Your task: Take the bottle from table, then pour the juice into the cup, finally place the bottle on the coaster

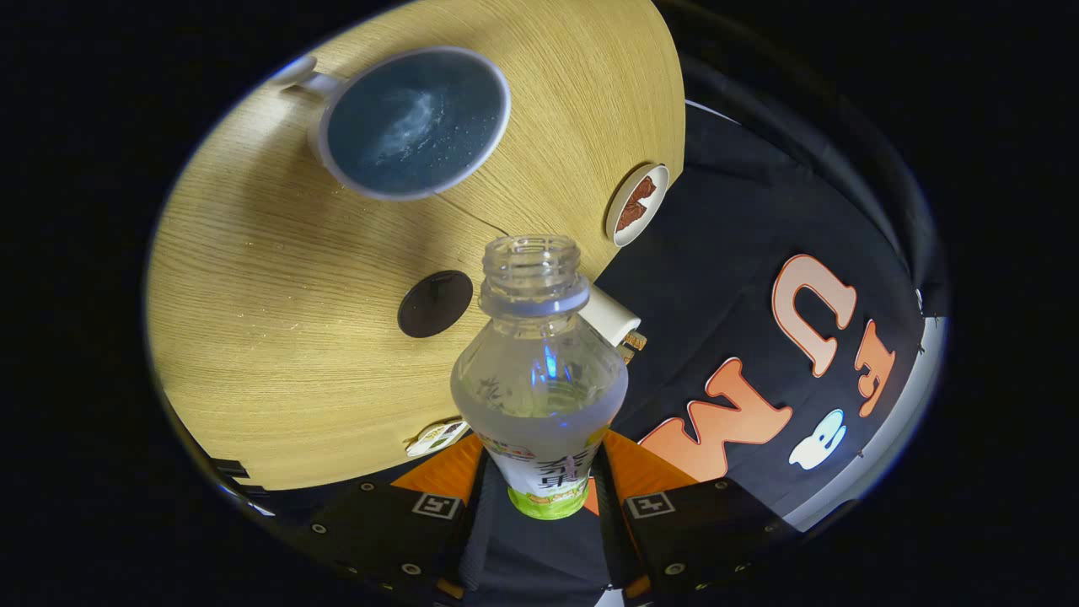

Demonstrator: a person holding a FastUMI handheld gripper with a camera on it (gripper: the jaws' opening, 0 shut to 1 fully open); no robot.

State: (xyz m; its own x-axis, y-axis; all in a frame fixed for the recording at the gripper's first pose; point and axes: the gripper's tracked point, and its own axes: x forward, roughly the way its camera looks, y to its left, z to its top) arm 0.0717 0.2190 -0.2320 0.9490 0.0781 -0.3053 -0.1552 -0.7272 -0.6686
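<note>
fingers (421, 514) closed in on the bottle (539, 379) from both sides; my gripper (539, 506) has it clamped at the labelled lower body, both pads pressing on the label band, gap between them just the bottle's width; bottle's long axis runs straight ahead along my fingers, neck and mouth pointing away from me; cap is off, threaded mouth open; body is clear with pale liquid visible in the wider part above the label; whole scene reads tilted, so bottle is held off the table (253, 295) and angled over it, exact tilt i can't tell; cup (417, 122) sits well beyond the mouth on the wood tabletop, white rim, dark inside with a pale swirl, handle on its far side; dark round coaster (434, 303) lies on the table just beside the bottle's neck, between me and the cup; small white dish (636, 204) with brown contents near the table edge, apart from the cup; white block (611, 316) partly hidden behind the bottle's shoulder at the table edge.
</note>
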